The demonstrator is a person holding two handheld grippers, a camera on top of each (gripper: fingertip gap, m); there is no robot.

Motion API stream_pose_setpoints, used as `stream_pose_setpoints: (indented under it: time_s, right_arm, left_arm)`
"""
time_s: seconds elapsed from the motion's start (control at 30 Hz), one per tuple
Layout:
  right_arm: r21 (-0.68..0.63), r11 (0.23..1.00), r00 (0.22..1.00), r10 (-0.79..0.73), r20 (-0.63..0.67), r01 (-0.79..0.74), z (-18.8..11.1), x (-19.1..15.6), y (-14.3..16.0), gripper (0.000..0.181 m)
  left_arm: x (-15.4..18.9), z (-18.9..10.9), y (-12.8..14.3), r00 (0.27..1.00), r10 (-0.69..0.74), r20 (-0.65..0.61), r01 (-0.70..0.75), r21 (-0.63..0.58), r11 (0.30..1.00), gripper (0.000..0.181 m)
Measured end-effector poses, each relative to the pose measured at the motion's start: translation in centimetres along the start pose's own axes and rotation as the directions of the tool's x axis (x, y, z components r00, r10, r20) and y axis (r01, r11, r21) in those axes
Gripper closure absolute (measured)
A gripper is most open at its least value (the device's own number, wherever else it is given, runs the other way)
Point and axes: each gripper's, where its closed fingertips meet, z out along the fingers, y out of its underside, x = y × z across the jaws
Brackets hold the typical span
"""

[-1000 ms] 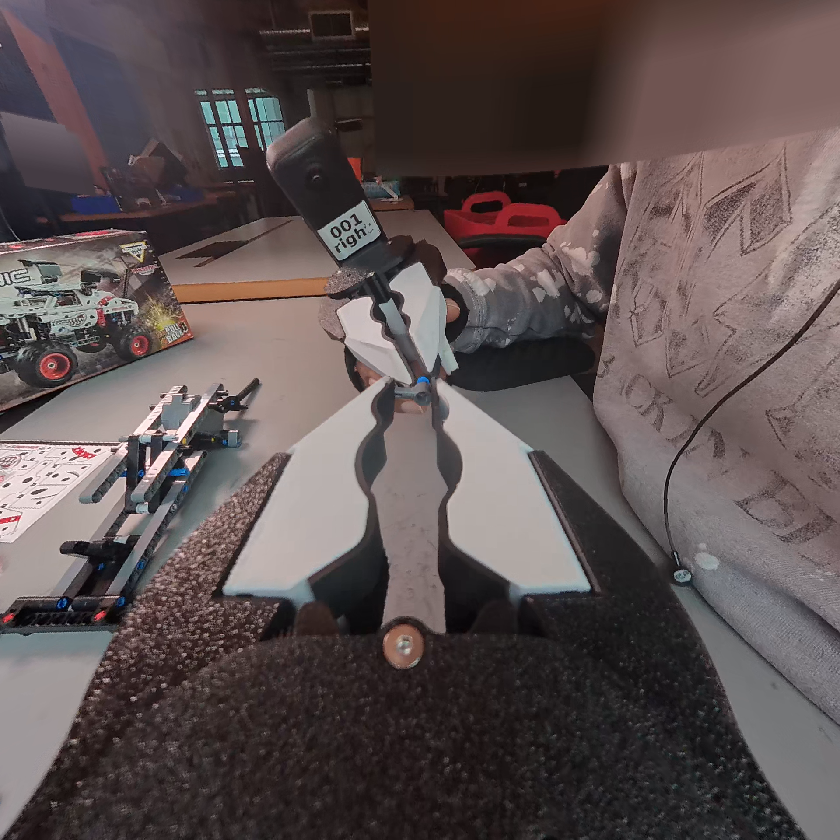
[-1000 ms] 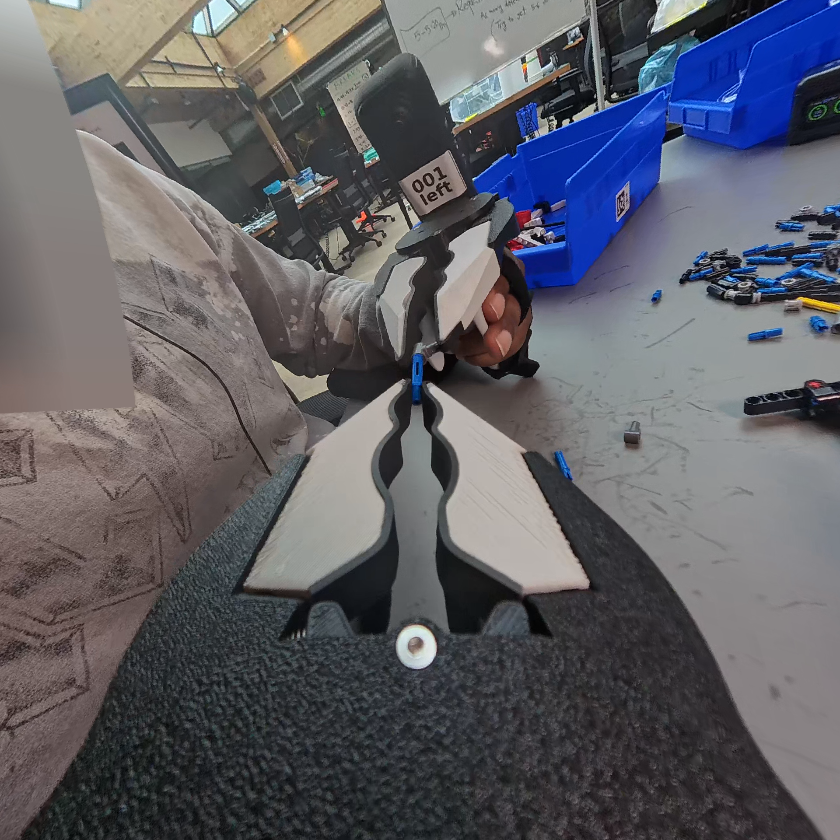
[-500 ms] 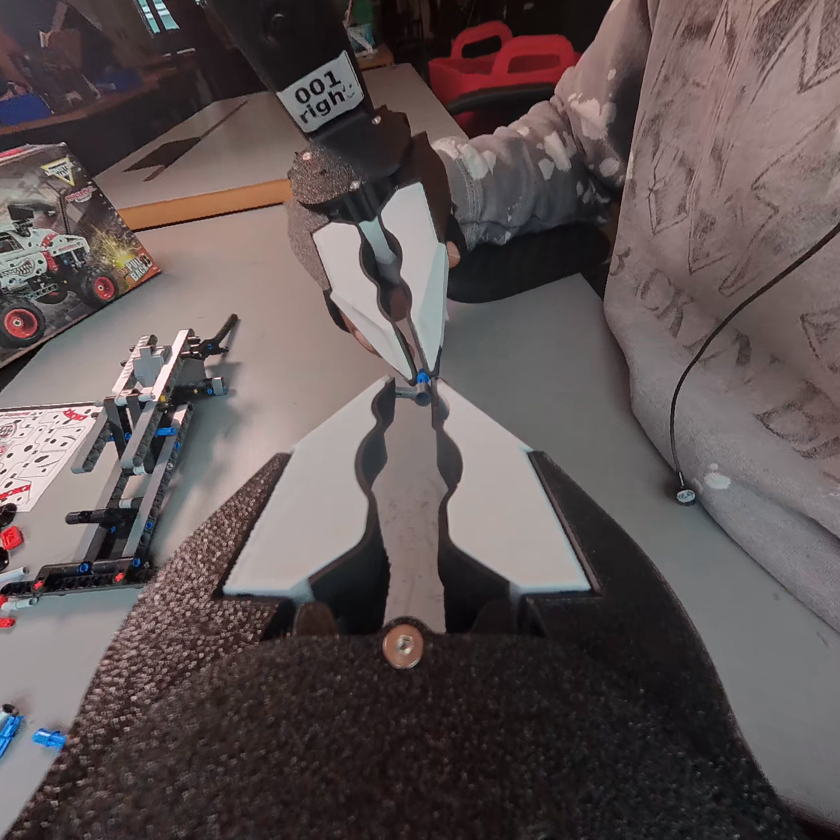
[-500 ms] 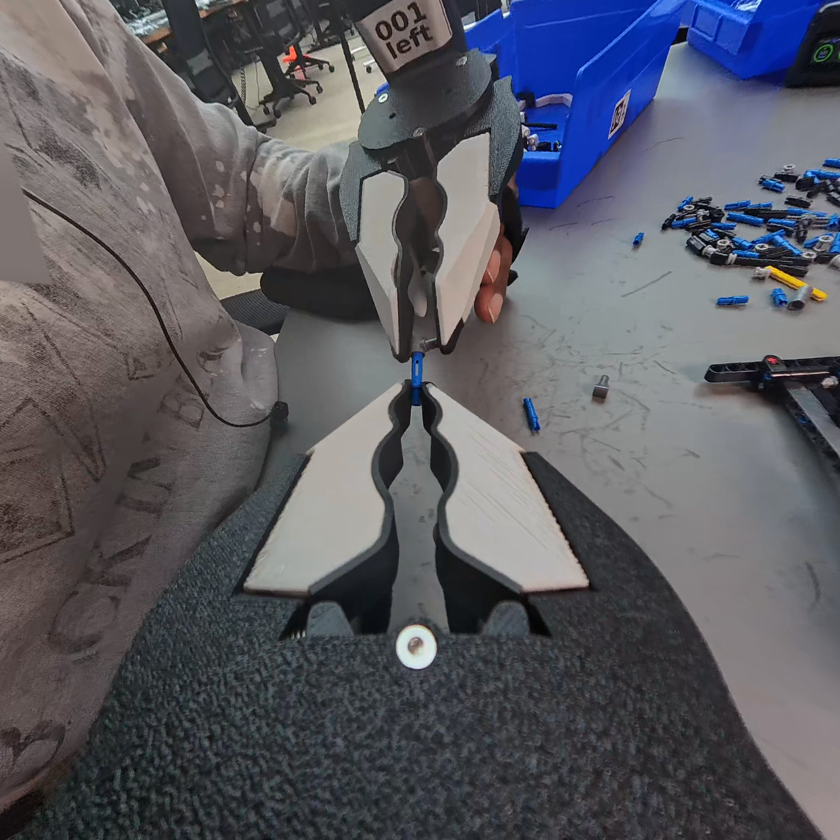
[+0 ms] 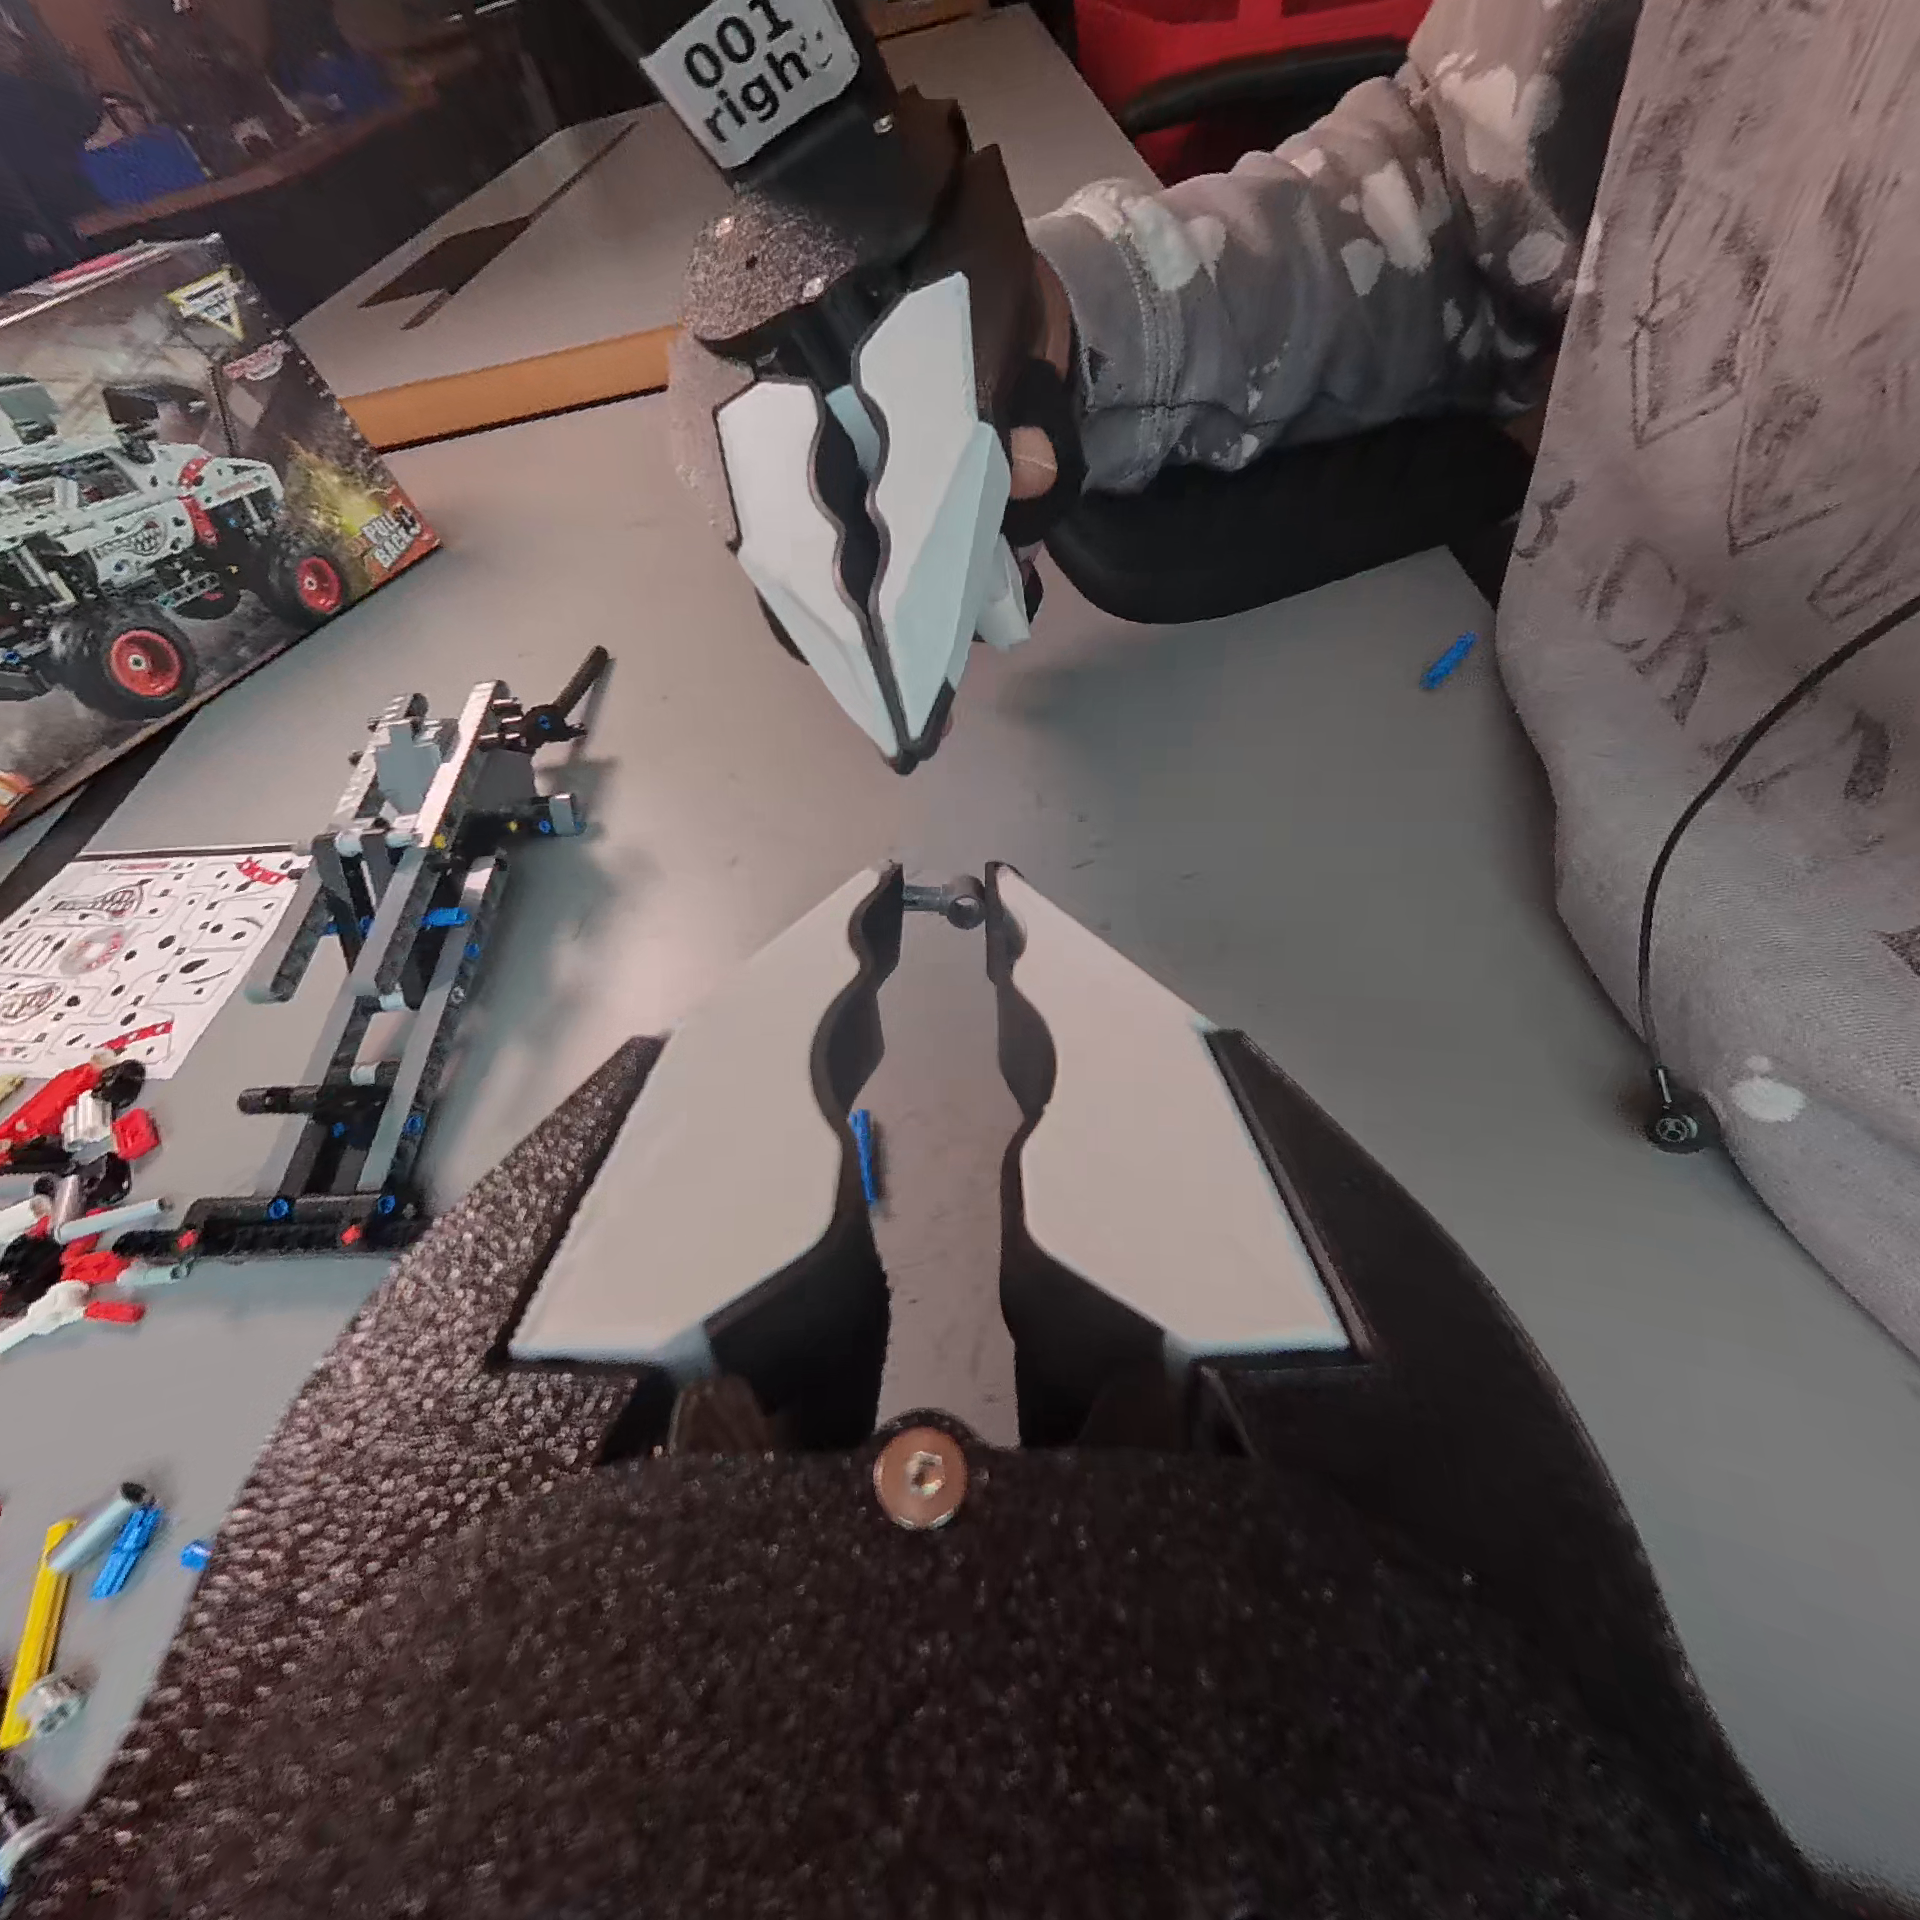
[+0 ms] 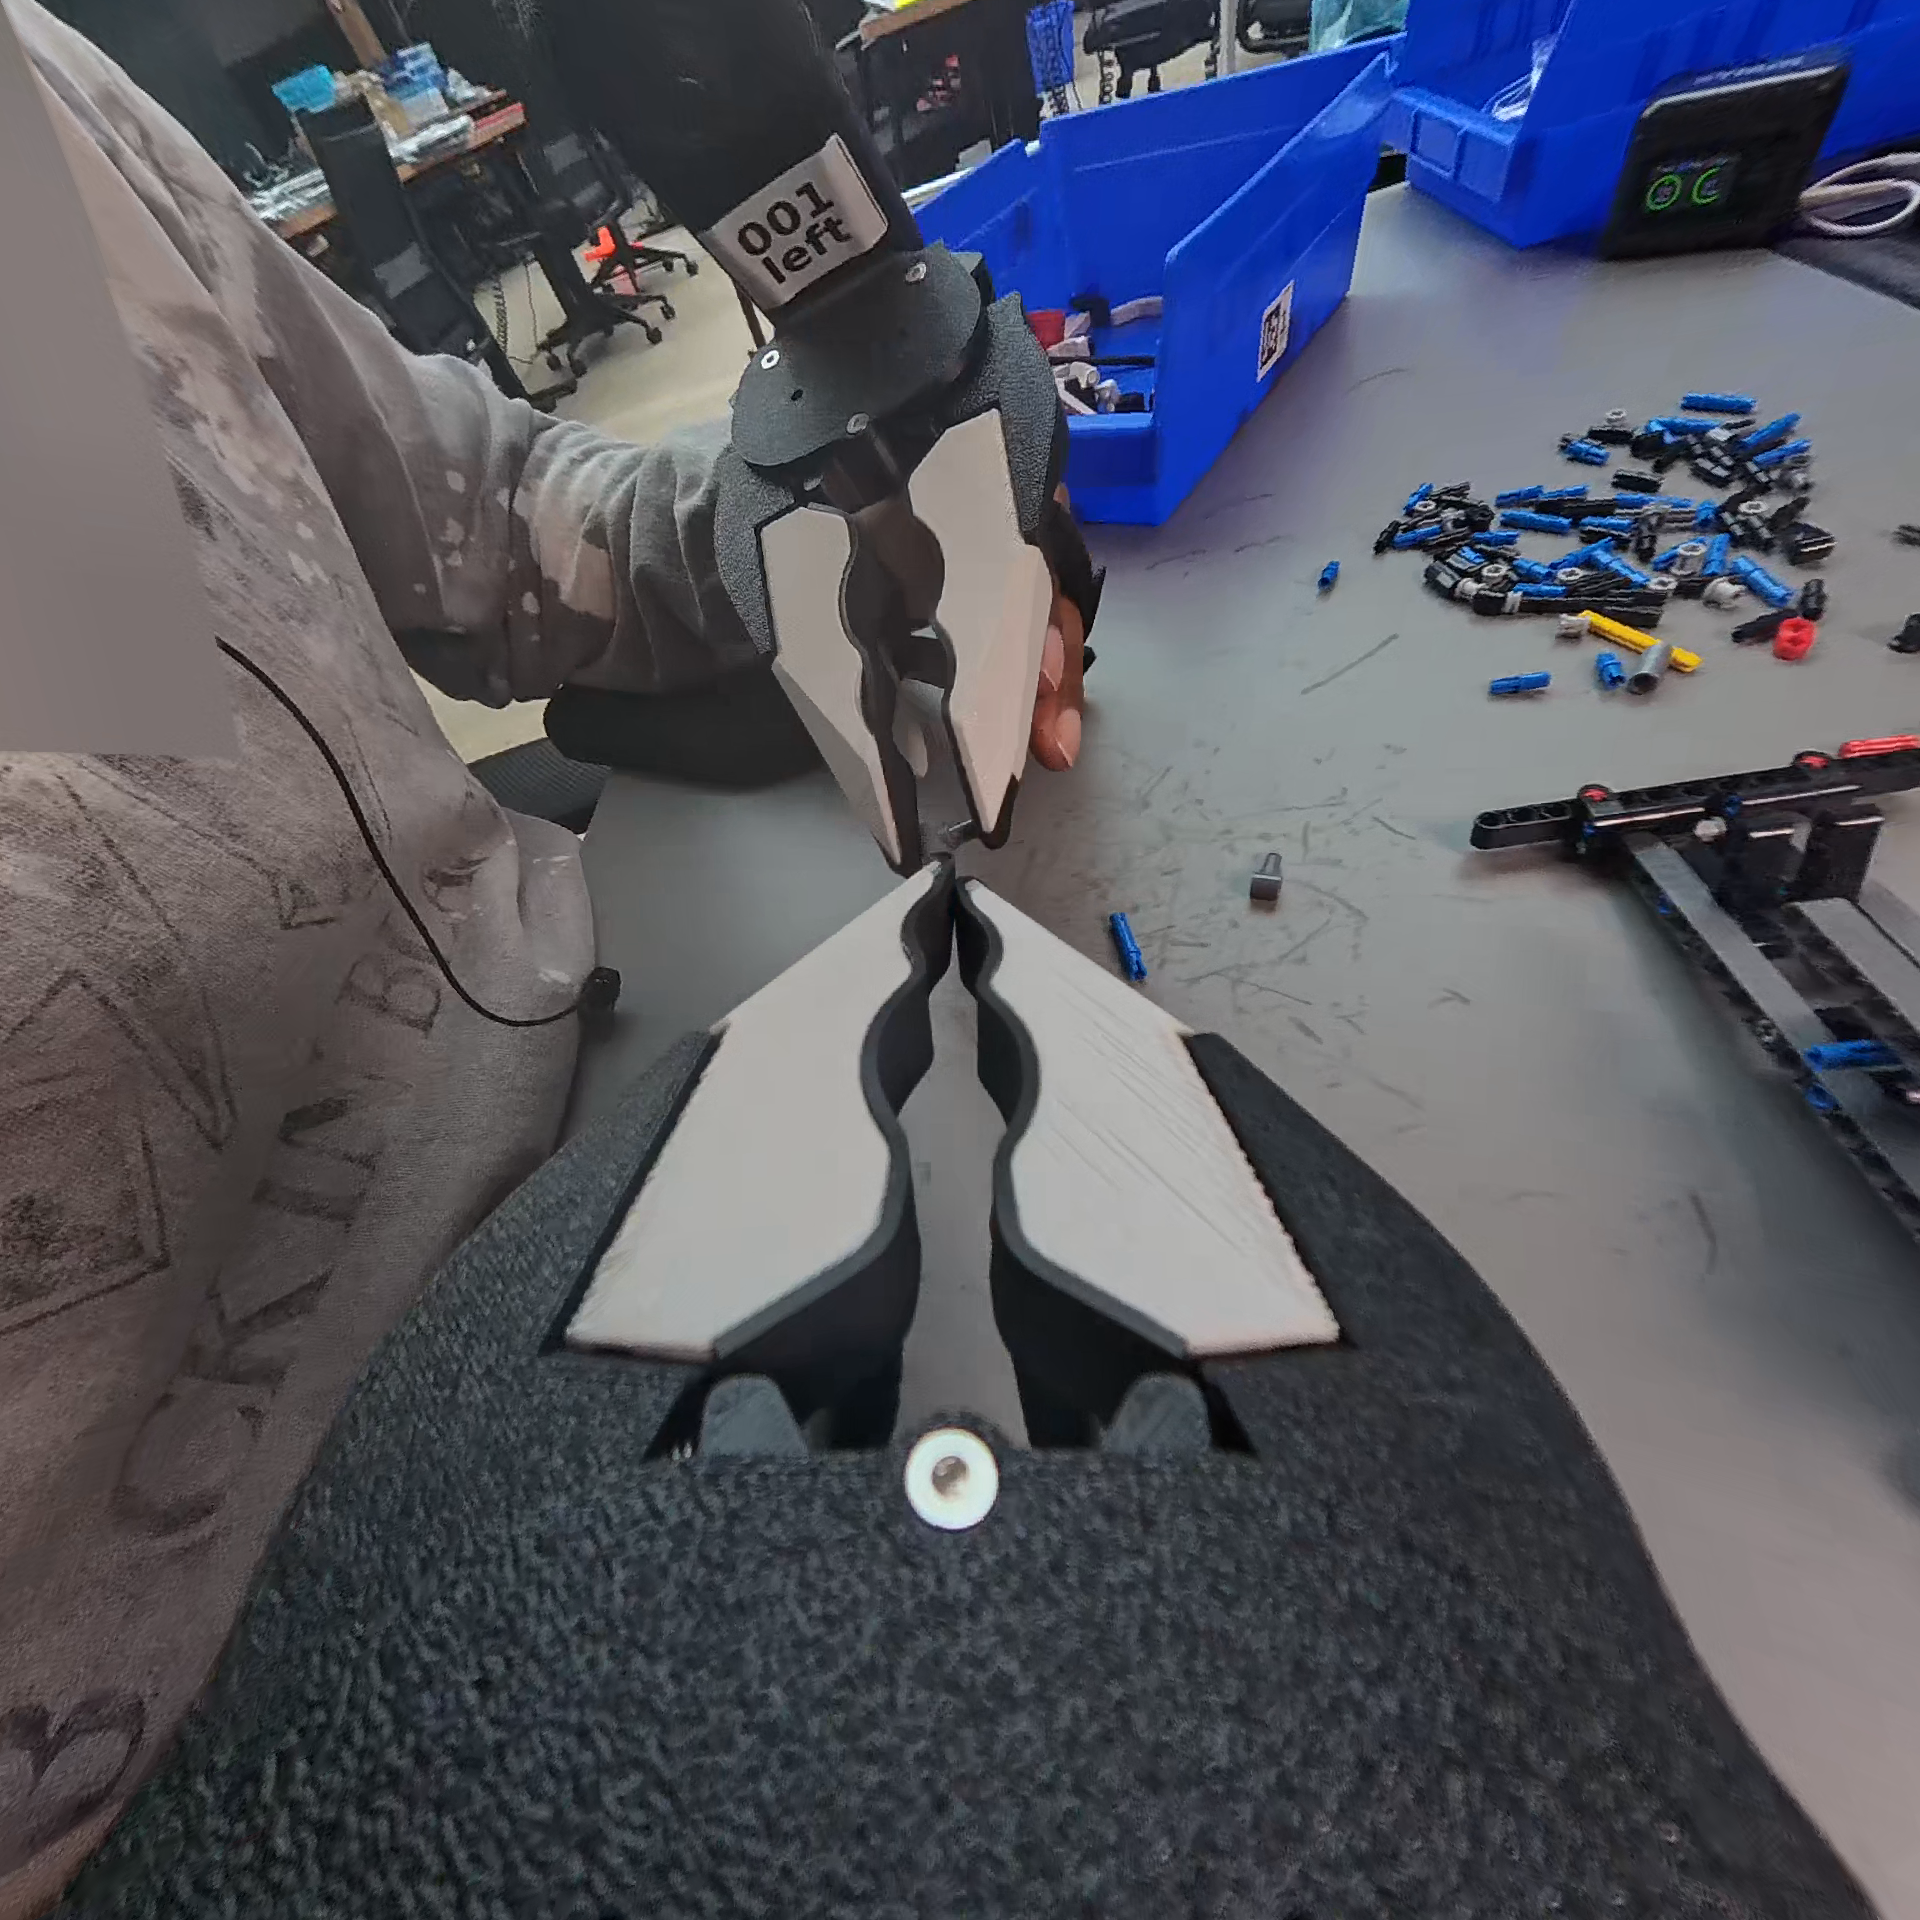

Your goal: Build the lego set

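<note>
My left gripper (image 5: 945, 883) is shut on a small dark grey connector (image 5: 948, 904), held by its ends just above the table. It also shows in the right wrist view (image 6: 951, 836), tips down. My right gripper (image 6: 951, 883) is shut, with nothing visible between its tips. In the left wrist view (image 5: 916, 750) it hangs tip-down a short way beyond the connector, not touching it. One blue pin (image 5: 1449, 660) lies on the table near the person's body. Another blue pin (image 5: 862, 1153) shows, blurred, through my left finger gap. The grey-and-black chassis frame (image 5: 395, 997) lies to the left.
The set's box (image 5: 156, 499) and a sticker sheet (image 5: 104, 956) lie beyond the chassis, with red and white loose parts (image 5: 73, 1195) nearby. In the right wrist view are a pile of blue and black parts (image 6: 1621, 540), blue bins (image 6: 1195, 312), a blue pin (image 6: 1127, 945) and a grey stud (image 6: 1265, 875). My two grippers' fingertips are within a few centimetres of each other. My left tips are roughly 11 cm from the grey stud (image 6: 1265, 875).
The two grippers have drawn apart and both views have tilted down toward the table. The blue pin my right gripper pressed at the connector no longer shows in its tips.
</note>
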Motion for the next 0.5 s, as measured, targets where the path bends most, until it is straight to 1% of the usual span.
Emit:
stream_pose_setpoints:
  time_s: [0.1,0.23,0.33,0.43,0.47,0.5]
  right_arm:
    - [0.007,1.0,1.0,-0.011,-0.011,0.011,-0.2,0.2,0.0,0.181]
    - [-0.001,1.0,1.0,-0.009,-0.006,0.009,0.1,0.2,0.3,0.181]
    - [0.019,1.0,1.0,-0.001,-0.024,0.001,-0.3,0.8,0.0,0.181]
    - [0.037,0.999,0.995,-0.025,-0.097,0.029,-1.8,2.1,-0.8,0.181]
    - [0.034,0.998,0.99,-0.048,-0.135,0.054,-2.8,2.7,-1.1,0.181]
    - [0.022,0.997,0.982,-0.075,-0.174,0.08,-4.1,3.1,-1.4,0.177]
  left_arm:
    - [-0.6,-0.2,0.4,1.0,-0.014,0.027,0.015,-0.009,1.0,0.165]
    - [-0.6,0.2,1.0,0.999,-0.022,0.026,0.023,-0.031,0.999,0.164]
    - [-0.6,0.4,1.1,0.999,-0.022,0.025,0.023,-0.035,0.999,0.164]
    - [-0.9,0.4,1.1,0.998,-0.038,0.04,0.039,-0.025,0.999,0.164]
    - [-1.1,0.3,1.1,0.998,-0.043,0.045,0.044,-0.021,0.999,0.164]
    - [-1.2,0.3,1.0,0.998,-0.046,0.05,0.047,-0.018,0.999,0.164]
